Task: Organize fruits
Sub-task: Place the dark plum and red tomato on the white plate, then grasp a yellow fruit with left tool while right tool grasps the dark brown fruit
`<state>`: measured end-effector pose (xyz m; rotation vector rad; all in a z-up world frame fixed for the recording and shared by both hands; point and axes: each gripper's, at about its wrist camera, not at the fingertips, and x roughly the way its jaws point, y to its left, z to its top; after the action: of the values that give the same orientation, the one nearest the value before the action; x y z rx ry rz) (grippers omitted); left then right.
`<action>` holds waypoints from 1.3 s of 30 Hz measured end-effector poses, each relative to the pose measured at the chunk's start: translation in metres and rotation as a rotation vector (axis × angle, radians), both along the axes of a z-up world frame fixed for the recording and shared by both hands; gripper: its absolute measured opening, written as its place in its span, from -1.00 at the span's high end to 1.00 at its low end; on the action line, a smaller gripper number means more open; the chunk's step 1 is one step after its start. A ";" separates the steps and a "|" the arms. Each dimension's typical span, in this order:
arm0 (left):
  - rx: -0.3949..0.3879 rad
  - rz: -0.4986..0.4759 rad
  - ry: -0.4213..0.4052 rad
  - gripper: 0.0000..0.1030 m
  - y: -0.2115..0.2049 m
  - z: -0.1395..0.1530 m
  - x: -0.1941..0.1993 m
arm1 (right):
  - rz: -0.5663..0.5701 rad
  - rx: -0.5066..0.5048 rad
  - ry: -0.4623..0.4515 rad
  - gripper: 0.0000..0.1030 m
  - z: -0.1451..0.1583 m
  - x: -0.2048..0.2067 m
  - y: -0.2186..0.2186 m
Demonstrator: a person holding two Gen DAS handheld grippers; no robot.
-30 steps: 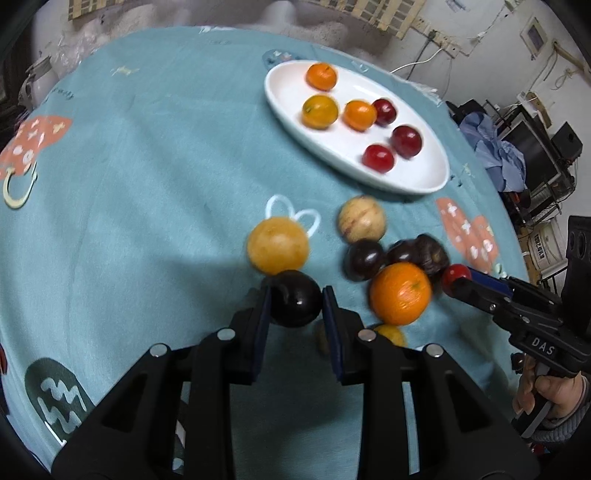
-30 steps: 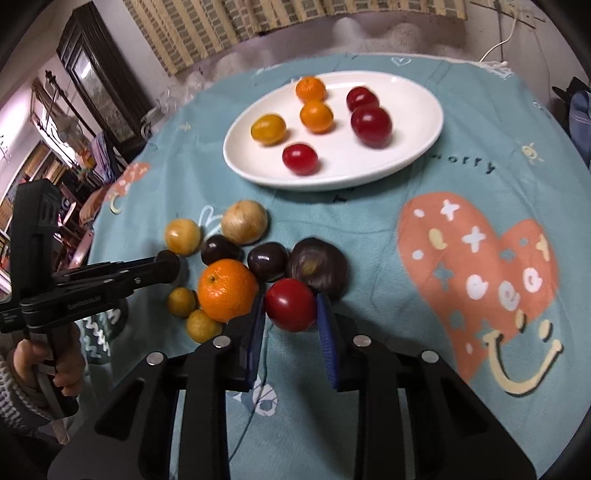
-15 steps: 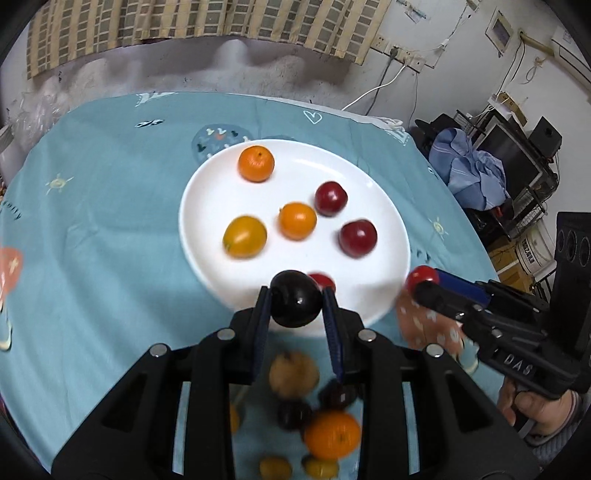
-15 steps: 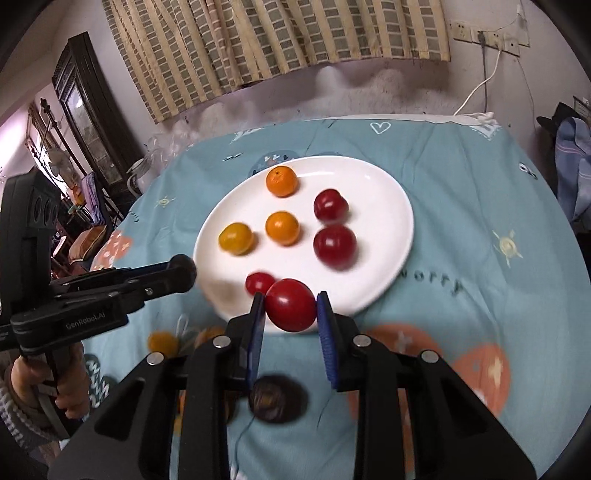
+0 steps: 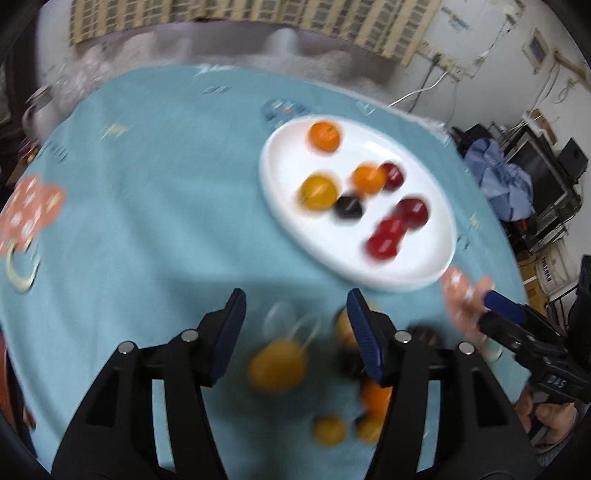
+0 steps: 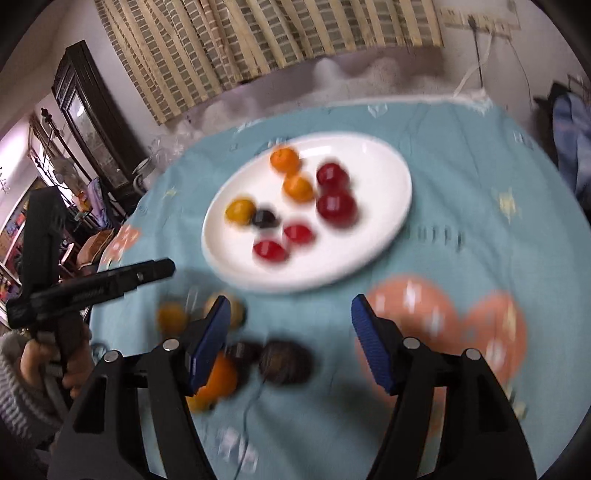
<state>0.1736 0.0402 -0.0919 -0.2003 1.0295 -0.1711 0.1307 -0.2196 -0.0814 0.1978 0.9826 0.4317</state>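
A round tabletop (image 5: 155, 206) under a teal printed cloth carries everything, and both views are smeared by motion. At the far left of the right wrist view a dark wooden cabinet (image 6: 86, 122) stands by the wall, with a slatted blind (image 6: 280, 33) beyond the table. The left tool (image 5: 295, 317) has its jaws opening with nothing between them; below it loose fruit lies on the cloth, a yellow-orange fruit (image 5: 277, 365) nearest, an orange (image 5: 376, 397) and two small yellow ones further right, partly hidden behind the tool's right finger. The white plate (image 5: 288, 155) sits beyond, to the right, holding two oranges, a yellow fruit, a dark plum (image 5: 348, 208) and four red fruits. The right tool (image 6: 290, 319) is likewise opening and empty, short of the plate's near rim, with an orange (image 6: 221, 376) and a dark round fruit (image 6: 288, 363) just under its left finger. On its body the letters "DAS" can be read in the left wrist view; print on the cloth near the plate is too blurred to read. At the far right are a blue cloth heap (image 5: 506, 184) and dark electronics.
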 end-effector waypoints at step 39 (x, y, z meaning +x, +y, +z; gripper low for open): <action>0.052 -0.031 0.061 0.24 -0.001 -0.032 -0.036 | 0.062 -0.139 0.012 -0.32 -0.014 -0.008 0.020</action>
<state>0.1371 0.0391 -0.1242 -0.1432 1.0968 -0.1666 0.1229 -0.2001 -0.0950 0.0452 1.0288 0.4177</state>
